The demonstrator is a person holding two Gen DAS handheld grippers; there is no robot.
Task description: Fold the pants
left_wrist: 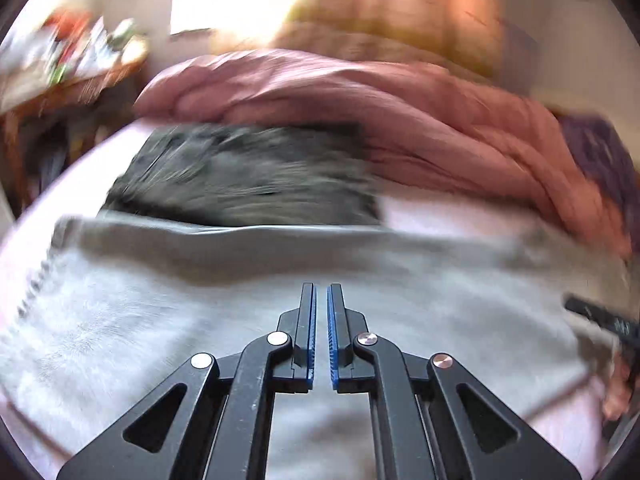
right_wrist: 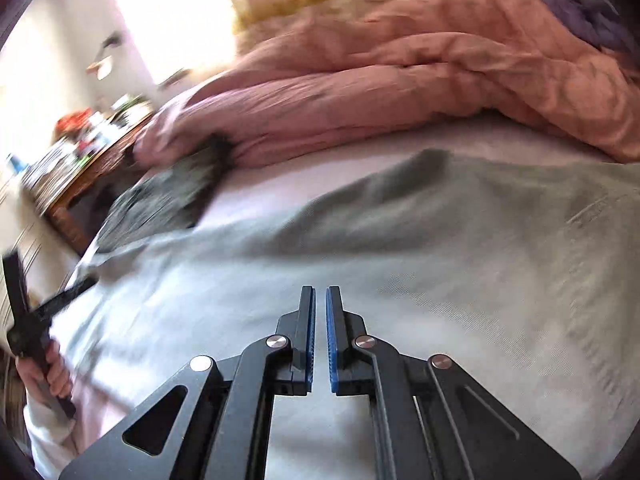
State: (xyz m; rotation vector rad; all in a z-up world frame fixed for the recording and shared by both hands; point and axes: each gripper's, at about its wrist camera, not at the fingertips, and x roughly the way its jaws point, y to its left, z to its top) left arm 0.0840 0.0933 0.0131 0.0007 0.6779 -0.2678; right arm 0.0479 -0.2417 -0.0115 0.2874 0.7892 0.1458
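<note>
Light grey pants (left_wrist: 168, 304) lie spread flat across the bed, and fill the lower half of the right wrist view (right_wrist: 460, 264) too. My left gripper (left_wrist: 321, 294) hovers just above the grey cloth with its blue-padded jaws nearly together and nothing between them. My right gripper (right_wrist: 319, 295) stands the same way over the pants, jaws nearly closed and empty. The left gripper also shows at the left edge of the right wrist view (right_wrist: 52, 300), held in a hand. Both views are blurred by motion.
A dark grey folded garment (left_wrist: 248, 176) lies on the pale sheet (left_wrist: 440, 210) beyond the pants. A bunched pink duvet (left_wrist: 400, 120) runs along the far side. A wooden table with clutter (left_wrist: 76, 64) stands at the far left beside the bed.
</note>
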